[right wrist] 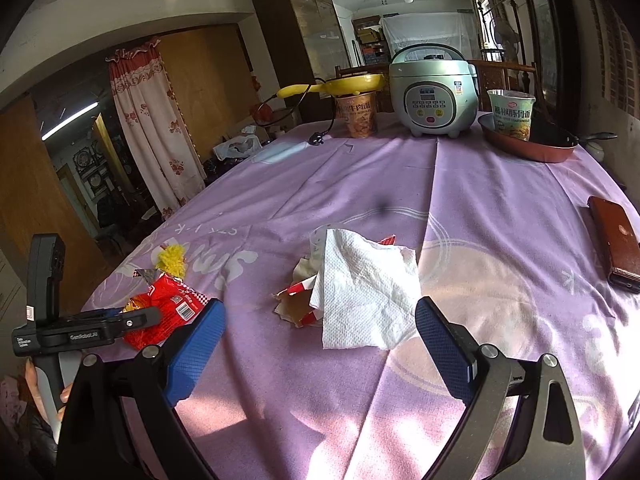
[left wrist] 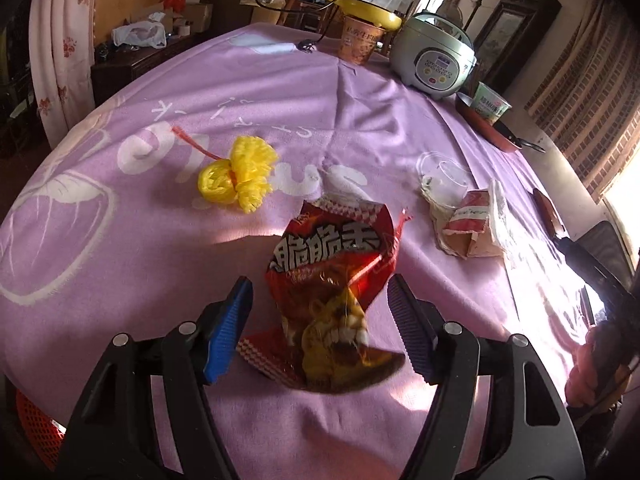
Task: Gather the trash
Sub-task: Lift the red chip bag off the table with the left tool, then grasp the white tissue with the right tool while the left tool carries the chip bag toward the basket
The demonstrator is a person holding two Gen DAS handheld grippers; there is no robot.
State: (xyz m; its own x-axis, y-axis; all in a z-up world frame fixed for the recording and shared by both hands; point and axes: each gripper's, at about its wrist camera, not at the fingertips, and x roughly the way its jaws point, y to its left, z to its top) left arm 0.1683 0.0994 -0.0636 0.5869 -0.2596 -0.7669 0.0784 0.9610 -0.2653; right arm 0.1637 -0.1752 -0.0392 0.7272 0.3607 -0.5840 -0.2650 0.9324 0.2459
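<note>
A crumpled red snack bag [left wrist: 332,280] with a yellow printed face lies on the purple tablecloth [left wrist: 140,264], between the blue pads of my left gripper [left wrist: 318,282]. The jaws are open with a gap on each side of the bag. Beyond it lies a yellow plastic net ball [left wrist: 236,176] with a red string. My right gripper [right wrist: 320,306] is open and holds nothing; just ahead of it lie a white paper napkin [right wrist: 360,280] and a torn red-and-white carton [right wrist: 296,300]. The right wrist view also shows the snack bag [right wrist: 168,312] at the left, under the left gripper's body.
At the table's far end stand a rice cooker [right wrist: 432,92], two instant-noodle cups [right wrist: 356,116] [right wrist: 510,114] and a red pan [right wrist: 532,144]. A brown wallet [right wrist: 612,244] lies at the right edge. A red basket [left wrist: 32,420] shows below the table's near-left edge.
</note>
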